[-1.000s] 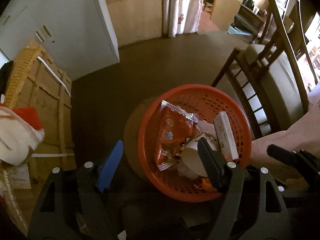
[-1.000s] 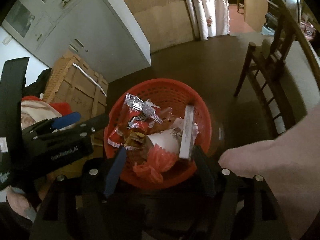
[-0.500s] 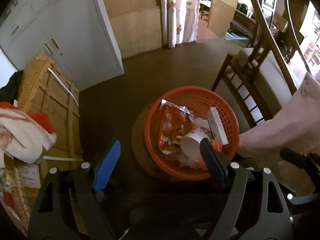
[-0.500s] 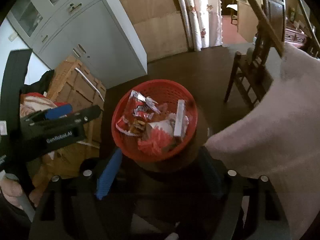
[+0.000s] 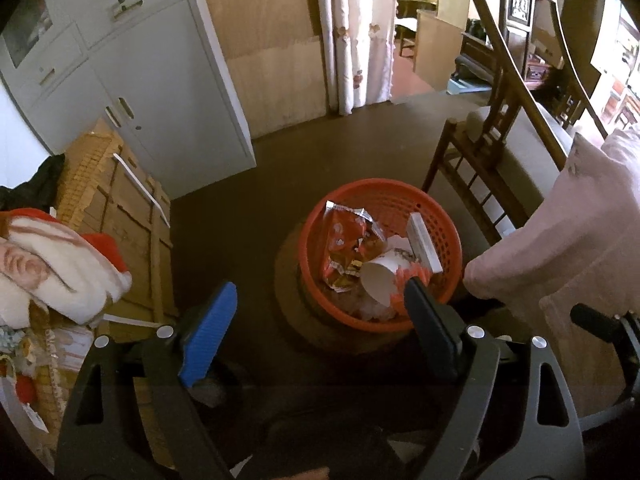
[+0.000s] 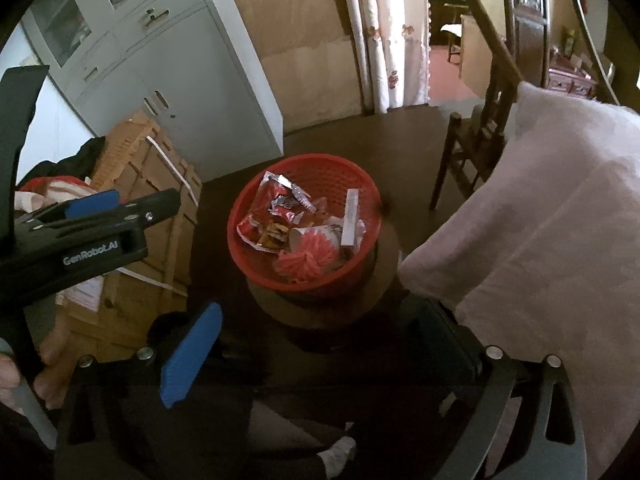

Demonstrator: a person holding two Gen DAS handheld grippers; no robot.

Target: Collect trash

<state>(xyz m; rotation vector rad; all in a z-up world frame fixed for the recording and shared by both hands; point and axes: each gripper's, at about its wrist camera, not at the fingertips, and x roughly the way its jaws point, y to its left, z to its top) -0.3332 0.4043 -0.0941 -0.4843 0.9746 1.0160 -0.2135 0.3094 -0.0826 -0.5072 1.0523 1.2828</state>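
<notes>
Hovering over a red basket [image 5: 436,216] of trash, both tools gaping and empty.

The left tool [image 5: 320,332] and right tool [image 6: 320,344], low in their frames, have just been opening wide with nothing between the fingers. Mid-frame, the basket sits on a round stool [image 6: 384,280], holding snack wrappers [image 6: 276,210], a paper cup [image 5: 378,282] and a white box [image 6: 350,218].

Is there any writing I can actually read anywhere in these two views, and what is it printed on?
"GenRobot.AI": white letters on the black side of the left gripper, seen in the right wrist view.
Red snack wrapper in the red basket: large print on it, too crumpled and blurred to read.
Long white box in the basket: no legible text.
Paper cup: a pattern, no readable words.
</notes>
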